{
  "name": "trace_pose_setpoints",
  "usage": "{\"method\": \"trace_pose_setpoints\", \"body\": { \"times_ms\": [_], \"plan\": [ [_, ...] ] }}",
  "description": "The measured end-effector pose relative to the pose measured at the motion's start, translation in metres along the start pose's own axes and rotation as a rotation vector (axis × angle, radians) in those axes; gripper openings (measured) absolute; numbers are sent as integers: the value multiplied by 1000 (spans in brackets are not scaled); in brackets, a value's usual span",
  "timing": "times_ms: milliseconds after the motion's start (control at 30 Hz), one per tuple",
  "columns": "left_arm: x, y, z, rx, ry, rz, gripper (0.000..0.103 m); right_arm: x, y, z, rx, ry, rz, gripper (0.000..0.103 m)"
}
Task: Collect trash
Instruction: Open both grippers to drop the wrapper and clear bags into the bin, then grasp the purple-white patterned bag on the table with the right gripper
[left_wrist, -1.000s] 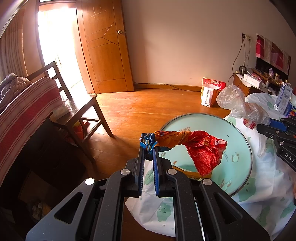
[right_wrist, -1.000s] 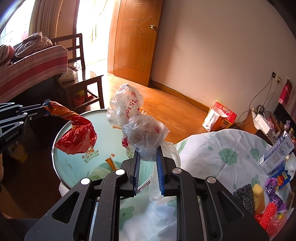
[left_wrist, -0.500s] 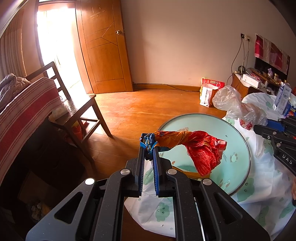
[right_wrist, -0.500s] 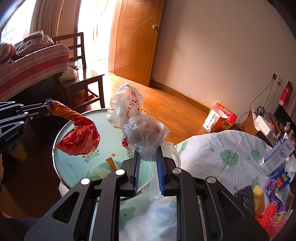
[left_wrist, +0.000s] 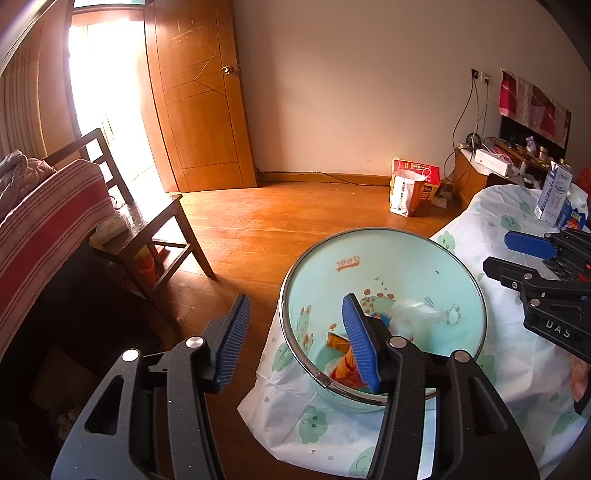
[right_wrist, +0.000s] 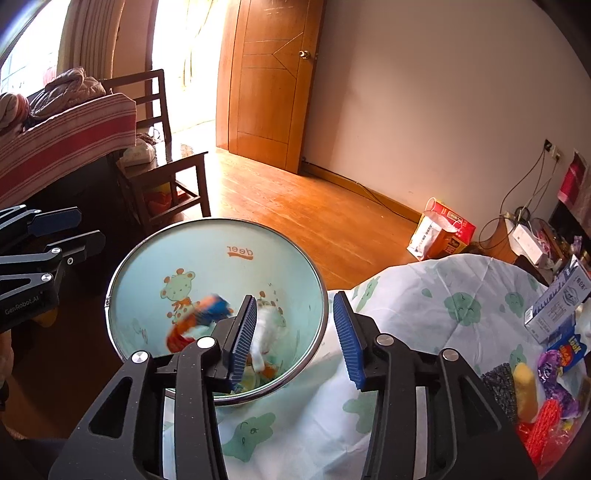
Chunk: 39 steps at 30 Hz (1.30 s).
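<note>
Both sets of jaws have just been opening, and the trash that was pinched between them half a second ago is now seen inside the bin, so nothing is left between the pads.

From the left wrist view, the left gripper (left_wrist: 293, 341) is seen released, its blue pads spread wide apart and empty. Beyond it, the pale green bin (left_wrist: 436, 258), printed with cartoon animals and the word "deer", is set against the cloth-covered table (left_wrist: 513, 384). An orange wrapper (left_wrist: 341, 363) is seen low inside the bin, and a blurred clear plastic bag (left_wrist: 410, 317) beside it. The right gripper (left_wrist: 517, 254) is seen at the right edge, over the table.

From the right wrist view, the right gripper (right_wrist: 293, 339) is likewise seen released and empty, above the bin's near rim. The orange-and-blue wrapper (right_wrist: 195, 321) and the white plastic bag (right_wrist: 267, 330) are caught blurred inside the bin (right_wrist: 155, 258). A milk carton (right_wrist: 561, 299) and snack packets (right_wrist: 554, 387) are left on the table.
</note>
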<state>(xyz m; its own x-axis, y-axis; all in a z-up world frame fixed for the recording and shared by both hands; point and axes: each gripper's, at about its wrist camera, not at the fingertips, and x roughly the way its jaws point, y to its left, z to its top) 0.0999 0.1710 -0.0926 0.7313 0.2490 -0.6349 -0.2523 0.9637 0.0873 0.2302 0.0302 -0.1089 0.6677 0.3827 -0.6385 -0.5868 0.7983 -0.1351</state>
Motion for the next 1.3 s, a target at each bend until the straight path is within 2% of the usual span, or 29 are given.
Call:
{"method": "trace_pose_setpoints", "body": {
  "times_ms": [67,200,333,500,600,700,767,867,1033,1067,1133,1167,1300],
  "plan": [
    [1,-1,-2,-6,3,6,65,-6,-2,-2,7,-3,-14,48],
    [6,-13,-10,0,36,-19,71,-30,-12,-10,19,-11,-51,49],
    [11,-38,-21,48,66,-64,71,-71,-33,-31,58,-26,-104,52],
    [9,-76,-30,120,71,-119,72,-128,-81,-79,159,-40,-211,55],
    [7,-96,-33,150,73,-143,72,-157,-117,-118,264,-31,-316,55],
    [7,-114,-35,172,75,-159,72,-177,-156,-157,365,6,-420,55],
    [8,-127,-35,180,78,-169,72,-182,-179,-177,426,34,-451,54],
    [7,-146,-33,197,72,-189,72,-176,-206,-198,481,76,-455,52],
    [-4,-176,-27,222,54,-235,72,-152,-223,-215,520,138,-352,50],
    [-5,-181,-25,229,50,-242,72,-149,-225,-215,531,148,-315,38],
    [-8,-191,-23,240,46,-255,72,-147,-226,-215,549,154,-260,24],
    [-10,-196,-22,245,45,-261,72,-147,-224,-214,543,156,-249,19],
    [-16,-213,-20,265,35,-288,72,-157,-214,-214,522,125,-268,15]
  ]
}}
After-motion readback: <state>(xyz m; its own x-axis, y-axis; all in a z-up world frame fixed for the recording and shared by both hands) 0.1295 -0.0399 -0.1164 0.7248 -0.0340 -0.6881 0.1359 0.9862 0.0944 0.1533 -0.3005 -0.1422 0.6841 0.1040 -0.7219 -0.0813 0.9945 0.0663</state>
